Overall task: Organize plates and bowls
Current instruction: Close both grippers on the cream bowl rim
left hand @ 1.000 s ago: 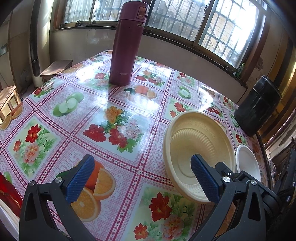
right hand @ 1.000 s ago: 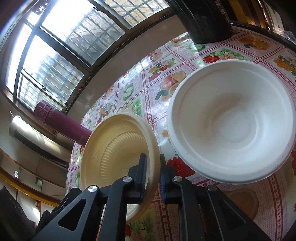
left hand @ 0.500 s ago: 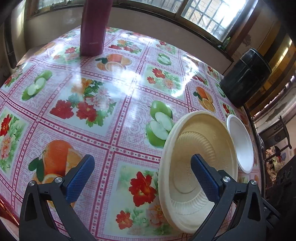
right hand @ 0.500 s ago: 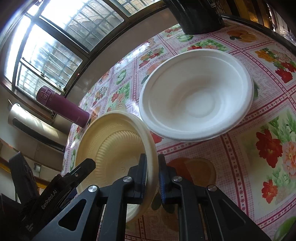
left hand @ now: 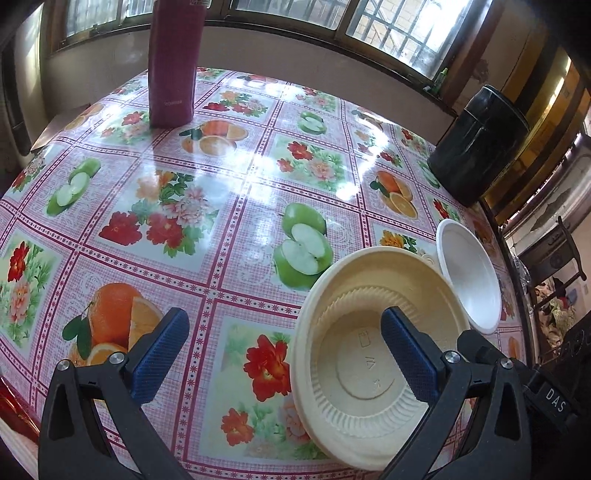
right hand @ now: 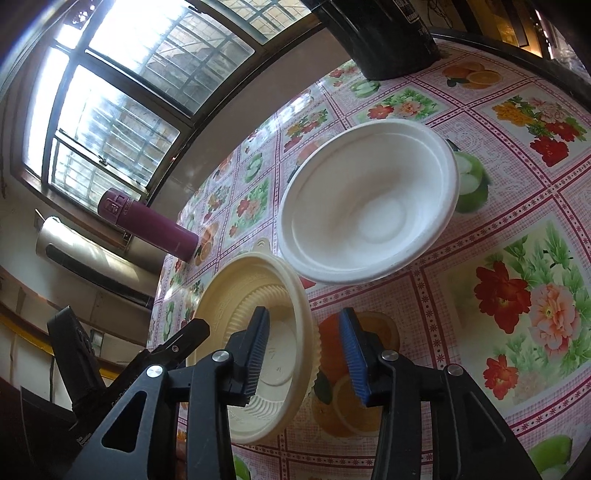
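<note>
**Cream plate beside white bowl, near the tabletop's right edge**

Item 1. Cream plate (left hand: 373, 354) (right hand: 258, 332): ribbed inner wall, flat embossed centre. Lies on the tabletop (left hand: 221, 192) (right hand: 517, 240) close to its near edge and toward its right side. Its far rim overlaps or touches the bowl's rim (which of the two cannot be told).

Item 2. White bowl (left hand: 469, 277) (right hand: 369, 206): smooth, plain, upright on the tabletop, just beside the plate and nearer the right edge.

Item 3. Right gripper (right hand: 306, 354): jaws opening, with the plate's near rim standing between them. One pad sits inside the plate, the blue pad outside it; neither presses on the rim.

Item 4. Left gripper (left hand: 284, 354): jaws wide apart, gripping nothing. Its left pad hangs over the printed orange on the cloth, its right pad over the plate's centre (contact with the plate cannot be told).

Item 5. Maroon flask (left hand: 171, 62) (right hand: 147, 221): upright at the far left part of the tabletop, well apart from the plate and bowl.

Item 6. Black container (left hand: 480, 144) (right hand: 376, 33): stands at the far right corner.

Item 7. Tablecloth: glossy, pink-checked, with squares of flowers, apples and oranges.

Item 8. Barred window (left hand: 388, 26) (right hand: 140, 85): runs behind the far edge.
</note>
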`<state>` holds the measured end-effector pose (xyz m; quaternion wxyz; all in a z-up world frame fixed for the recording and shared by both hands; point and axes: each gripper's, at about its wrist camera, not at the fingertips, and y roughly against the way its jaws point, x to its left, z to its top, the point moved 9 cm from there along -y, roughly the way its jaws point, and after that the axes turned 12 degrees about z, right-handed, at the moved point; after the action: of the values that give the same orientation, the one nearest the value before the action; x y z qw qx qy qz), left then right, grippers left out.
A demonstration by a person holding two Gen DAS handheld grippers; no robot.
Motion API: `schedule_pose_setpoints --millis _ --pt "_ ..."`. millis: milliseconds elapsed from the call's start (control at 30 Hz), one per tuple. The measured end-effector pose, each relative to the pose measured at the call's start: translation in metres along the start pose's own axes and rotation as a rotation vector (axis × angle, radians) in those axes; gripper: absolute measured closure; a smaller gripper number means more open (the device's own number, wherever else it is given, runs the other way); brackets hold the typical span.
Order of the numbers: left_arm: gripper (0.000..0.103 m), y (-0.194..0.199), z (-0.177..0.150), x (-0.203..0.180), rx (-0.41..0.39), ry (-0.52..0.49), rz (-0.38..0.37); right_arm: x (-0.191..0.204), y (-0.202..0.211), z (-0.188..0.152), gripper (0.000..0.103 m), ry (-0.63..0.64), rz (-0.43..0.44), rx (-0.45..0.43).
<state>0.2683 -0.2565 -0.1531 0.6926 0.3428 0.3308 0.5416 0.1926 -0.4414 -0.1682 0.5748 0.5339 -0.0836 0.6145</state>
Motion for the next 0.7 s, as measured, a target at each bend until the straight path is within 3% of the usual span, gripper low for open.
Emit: schedule_pose_setpoints --millis 133,467,533,600,667,700 --pt "0.0 0.0034 0.0018 -0.0031 -0.042 -0.076 0.082 -0.0038 0.002 0.0015 0.061 -0.004 -0.011 -0.004" --pt "0.0 0.0076 0.0009 -0.0057 -0.056 -0.094 0.077 0.0044 -0.0001 -0.0004 0.064 0.05 -0.028 -0.015" --pt "0.0 0.0057 -0.0005 -0.0057 -0.046 -0.088 0.068 0.0038 -0.0012 -0.0013 0.071 0.057 -0.039 -0.014" --pt "0.009 0.0046 -0.0021 -0.0054 -0.04 -0.077 0.059 0.003 -0.0014 -0.0013 0.077 0.069 -0.056 -0.017" --pt "0.032 0.0034 -0.0029 -0.0051 -0.031 -0.072 0.05 0.0028 -0.001 -0.0004 0.079 0.082 -0.071 -0.027" --pt "0.036 0.0025 -0.0036 -0.0056 -0.023 -0.068 0.04 0.003 -0.0011 -0.0005 0.08 0.083 -0.072 -0.028"
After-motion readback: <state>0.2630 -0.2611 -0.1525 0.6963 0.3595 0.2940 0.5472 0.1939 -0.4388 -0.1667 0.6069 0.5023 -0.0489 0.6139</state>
